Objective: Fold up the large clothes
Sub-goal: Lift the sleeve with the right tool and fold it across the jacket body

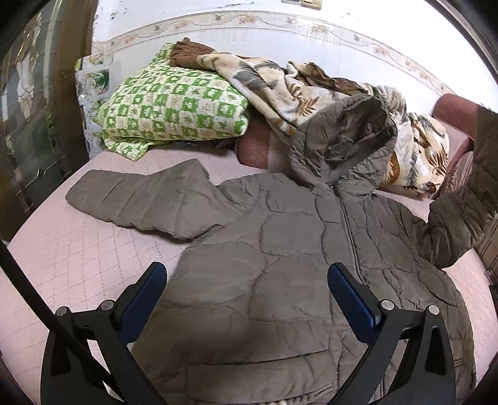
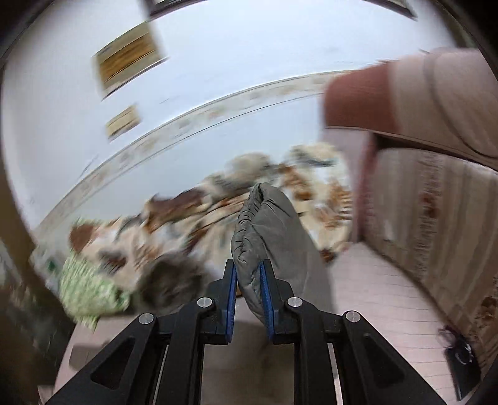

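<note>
Left wrist view: the left claw gapes wide above a grey-brown quilted hooded jacket spread front-up on the pink quilted bed. Right wrist view: the right claw pinches the jacket's elasticated sleeve cuff, lifted above the bed.

We're looking at a white wall with a floral border strip running along it. The bed's got a pink quilted cover, a reddish headboard, plus a green checked pillow and leaf-print blanket piled up. Dark glass door on the left.
</note>
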Tool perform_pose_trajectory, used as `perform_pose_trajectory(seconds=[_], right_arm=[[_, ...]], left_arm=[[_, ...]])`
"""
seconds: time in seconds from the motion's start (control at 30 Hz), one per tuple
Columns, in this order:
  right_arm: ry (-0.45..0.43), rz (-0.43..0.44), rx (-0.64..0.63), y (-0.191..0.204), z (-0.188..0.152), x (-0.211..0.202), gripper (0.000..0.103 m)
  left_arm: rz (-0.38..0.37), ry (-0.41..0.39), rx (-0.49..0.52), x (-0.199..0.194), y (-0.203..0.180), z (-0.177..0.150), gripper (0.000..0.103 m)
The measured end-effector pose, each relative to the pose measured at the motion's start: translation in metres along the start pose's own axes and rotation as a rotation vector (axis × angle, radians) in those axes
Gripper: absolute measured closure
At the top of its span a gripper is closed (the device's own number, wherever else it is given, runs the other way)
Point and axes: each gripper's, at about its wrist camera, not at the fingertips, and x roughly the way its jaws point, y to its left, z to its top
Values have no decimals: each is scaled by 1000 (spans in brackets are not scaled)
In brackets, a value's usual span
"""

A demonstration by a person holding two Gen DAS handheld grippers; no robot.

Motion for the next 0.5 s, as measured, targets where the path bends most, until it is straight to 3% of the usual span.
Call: perform_pose_trajectory(seconds=[0.2,0.33,0.5], right_arm=[[96,147,-158,112,-52,25,86],[176,223,-257,179,-104,54,87],[311,275,-292,225,-183,98,87]], left_arm=[[12,-13,-49,-9,26,1,0],[30,-11,-73,-10,39,1,0],[61,2,-104,-10,52,-1,0]])
